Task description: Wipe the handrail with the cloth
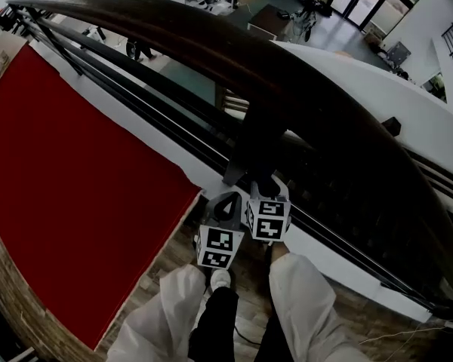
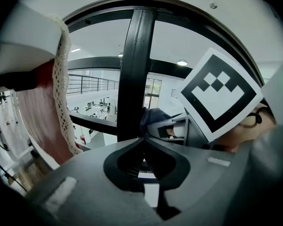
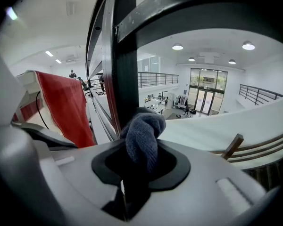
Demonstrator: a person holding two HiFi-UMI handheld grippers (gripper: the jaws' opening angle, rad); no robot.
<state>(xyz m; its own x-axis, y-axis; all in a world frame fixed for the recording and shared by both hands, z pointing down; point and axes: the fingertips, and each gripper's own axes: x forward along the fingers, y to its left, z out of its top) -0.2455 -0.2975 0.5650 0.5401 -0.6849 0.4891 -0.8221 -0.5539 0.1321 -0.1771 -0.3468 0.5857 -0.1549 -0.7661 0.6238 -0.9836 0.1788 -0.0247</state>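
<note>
Right tool clamped on the bunched blue-grey cloth, held under the handrail, beside a post. Left tool closed, empty. Cloth looks soft, light, knitted. Mid-bunch hold seems best.

Head view above handrail; gripper views close beneath.

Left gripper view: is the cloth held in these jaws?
No, the left gripper has its jaws shut together on nothing; the cloth sits in the right gripper.
</note>
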